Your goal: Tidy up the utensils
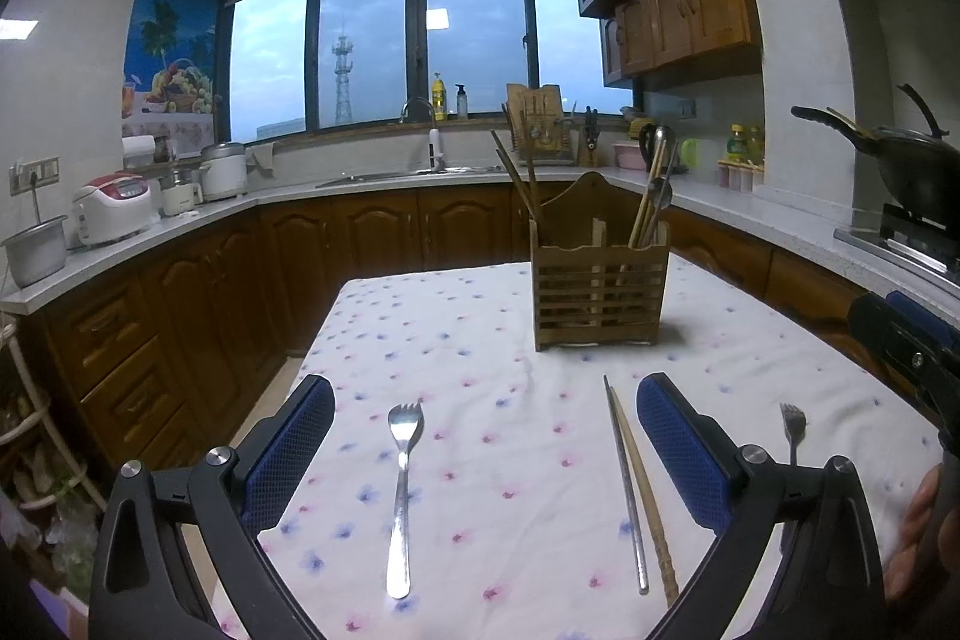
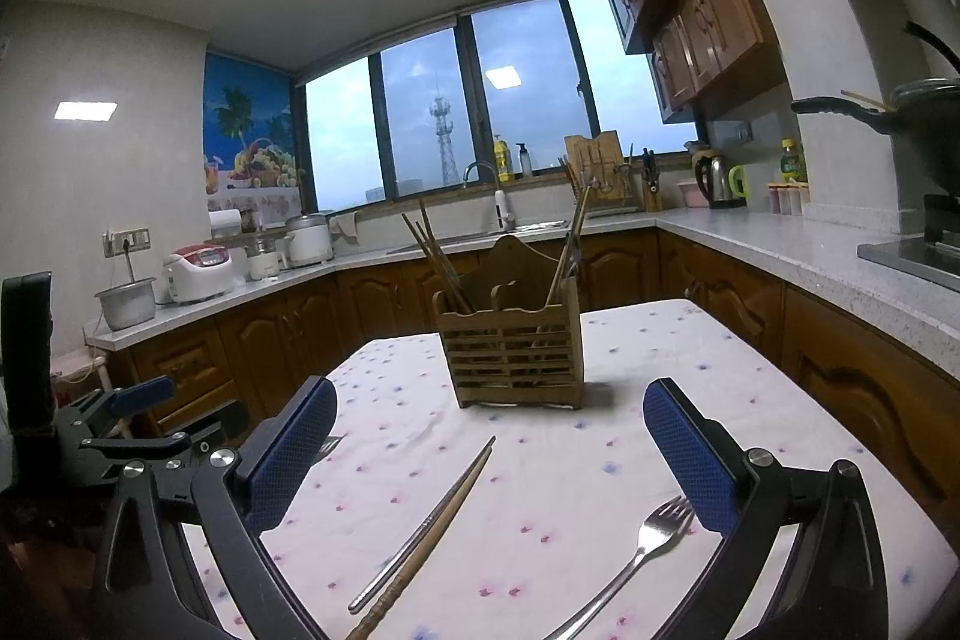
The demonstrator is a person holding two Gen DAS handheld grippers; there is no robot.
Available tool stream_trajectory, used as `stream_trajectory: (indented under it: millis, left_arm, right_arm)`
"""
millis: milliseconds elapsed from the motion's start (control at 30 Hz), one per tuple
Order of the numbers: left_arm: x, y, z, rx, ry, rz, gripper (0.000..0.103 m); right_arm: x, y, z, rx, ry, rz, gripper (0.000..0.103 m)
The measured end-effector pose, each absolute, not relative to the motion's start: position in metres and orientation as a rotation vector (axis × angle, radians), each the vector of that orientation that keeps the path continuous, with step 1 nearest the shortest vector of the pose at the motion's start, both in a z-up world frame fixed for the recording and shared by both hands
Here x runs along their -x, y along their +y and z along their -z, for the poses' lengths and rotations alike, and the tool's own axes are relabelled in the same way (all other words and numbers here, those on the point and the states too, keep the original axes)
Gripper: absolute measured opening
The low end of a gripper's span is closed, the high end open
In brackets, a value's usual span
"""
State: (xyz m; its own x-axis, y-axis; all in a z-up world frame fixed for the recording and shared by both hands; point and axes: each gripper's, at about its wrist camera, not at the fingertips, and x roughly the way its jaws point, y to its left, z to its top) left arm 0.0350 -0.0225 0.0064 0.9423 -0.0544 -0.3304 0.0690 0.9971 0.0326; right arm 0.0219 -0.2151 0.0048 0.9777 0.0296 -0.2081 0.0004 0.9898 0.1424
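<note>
Left wrist view: left gripper [image 1: 486,418] jaws wide, nothing held, fork [image 1: 401,490] on tabletop [image 1: 456,340] between; right gripper [image 2: 489,421] jaws likewise wide, unloaded.

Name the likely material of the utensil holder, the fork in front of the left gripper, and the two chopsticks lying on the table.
Utensil holder: wood or bamboo, brown with a matt slatted front. Fork: metal, probably stainless steel, silver and reflective. Metal chopstick: grey and shiny, likely steel. Wooden chopstick: tan and dull, probably wood or bamboo.
</note>
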Motion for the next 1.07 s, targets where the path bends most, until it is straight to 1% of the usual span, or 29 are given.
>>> stream_trajectory:
  millis: [1067]
  left_arm:
    - [-0.05,-0.036,-0.016,-0.017,0.311,0.079,0.102]
  right_arm:
    - [-0.036,-0.223,-0.007,-0.155,0.221,-0.017,0.103]
